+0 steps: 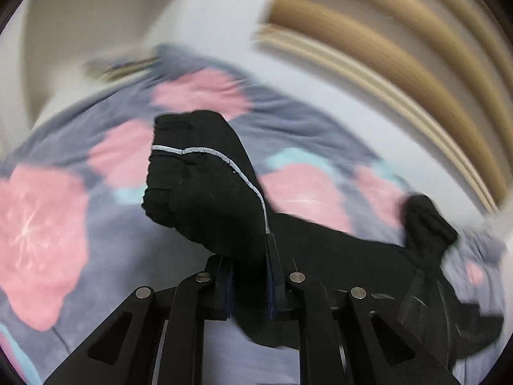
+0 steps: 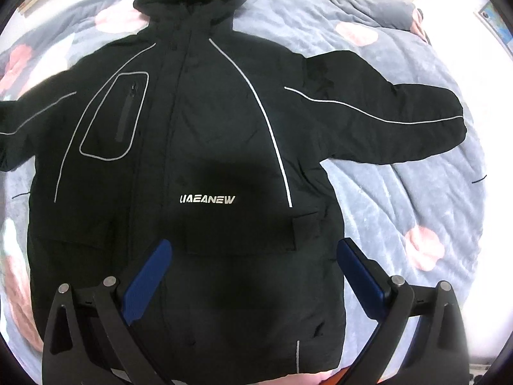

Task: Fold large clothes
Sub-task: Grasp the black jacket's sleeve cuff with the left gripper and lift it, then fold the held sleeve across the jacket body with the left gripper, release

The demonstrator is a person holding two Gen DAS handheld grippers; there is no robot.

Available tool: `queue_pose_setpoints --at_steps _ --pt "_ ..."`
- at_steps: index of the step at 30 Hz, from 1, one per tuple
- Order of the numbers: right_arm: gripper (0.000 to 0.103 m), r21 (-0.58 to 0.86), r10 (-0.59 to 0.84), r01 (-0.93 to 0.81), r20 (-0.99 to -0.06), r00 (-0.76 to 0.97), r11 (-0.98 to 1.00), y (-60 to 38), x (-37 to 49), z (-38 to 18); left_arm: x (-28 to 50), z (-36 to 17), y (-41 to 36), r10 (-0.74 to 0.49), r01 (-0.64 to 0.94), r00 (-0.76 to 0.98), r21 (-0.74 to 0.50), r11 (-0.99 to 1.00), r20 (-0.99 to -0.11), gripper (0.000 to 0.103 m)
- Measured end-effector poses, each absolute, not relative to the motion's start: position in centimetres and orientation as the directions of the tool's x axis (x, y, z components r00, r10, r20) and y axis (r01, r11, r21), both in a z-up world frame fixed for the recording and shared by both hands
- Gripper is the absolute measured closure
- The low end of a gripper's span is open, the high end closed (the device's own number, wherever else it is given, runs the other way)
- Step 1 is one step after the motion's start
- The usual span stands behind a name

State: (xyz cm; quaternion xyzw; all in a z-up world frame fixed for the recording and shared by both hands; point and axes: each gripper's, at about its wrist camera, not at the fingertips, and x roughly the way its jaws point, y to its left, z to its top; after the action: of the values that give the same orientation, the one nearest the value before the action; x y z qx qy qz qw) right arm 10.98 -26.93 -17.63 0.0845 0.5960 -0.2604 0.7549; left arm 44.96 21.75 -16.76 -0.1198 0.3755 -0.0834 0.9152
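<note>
My left gripper (image 1: pixel 250 276) pinches the black jacket's (image 2: pixel 205 147) sleeve (image 1: pixel 205 186), lifted over the floral quilt (image 2: pixel 400 176). My right gripper (image 2: pixel 253 276) hangs wide open, empty, above the hem; the jacket lies spread on the bed.

Jacket (image 2: pixel 205 147): matt black cloth, reflective piping.
Bedcover (image 2: pixel 400 199) under jacket: soft, fuzzy cloth.
Gripper pads (image 2: pixel 147 282): ribbed blue.
</note>
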Motion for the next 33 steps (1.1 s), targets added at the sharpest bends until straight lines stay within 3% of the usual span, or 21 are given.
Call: queue_pose_setpoints --at_steps 10,20,26,29,31,33 --pt "0.000 -0.136 -0.268 0.542 -0.948 0.171 0.829 -28.9 8.5 -17.6 39.6 -13.8 0.8 -0.464 0.511 0.611 -0.128 0.850 -0.641 0.089" --pt "0.000 -0.097 -0.228 0.595 -0.963 0.148 0.798 -32.3 5.6 -19.6 35.6 -15.7 -14.7 -0.599 0.695 0.449 -0.162 0.700 -0.663 0.089" --pt "0.000 -0.072 -0.203 0.611 -0.968 0.149 0.788 -33.7 5.0 -20.7 34.0 -21.0 -21.6 -0.545 0.746 0.372 -0.108 0.657 -0.751 0.087" --pt "0.000 -0.080 -0.208 0.606 -0.967 0.144 0.791 -34.0 5.1 -21.1 34.2 -25.7 -23.2 -0.498 0.744 0.277 -0.145 0.653 -0.822 0.078" --pt "0.000 -0.082 -0.209 0.604 -0.968 0.143 0.793 -34.0 5.4 -21.3 34.5 -28.1 -23.8 -0.494 0.731 0.184 -0.218 0.647 -0.850 0.058" --pt "0.000 -0.077 -0.209 0.599 -0.966 0.153 0.797 -34.1 5.8 -21.2 34.4 -29.7 -23.6 -0.522 0.715 0.107 -0.299 0.632 -0.846 0.056"
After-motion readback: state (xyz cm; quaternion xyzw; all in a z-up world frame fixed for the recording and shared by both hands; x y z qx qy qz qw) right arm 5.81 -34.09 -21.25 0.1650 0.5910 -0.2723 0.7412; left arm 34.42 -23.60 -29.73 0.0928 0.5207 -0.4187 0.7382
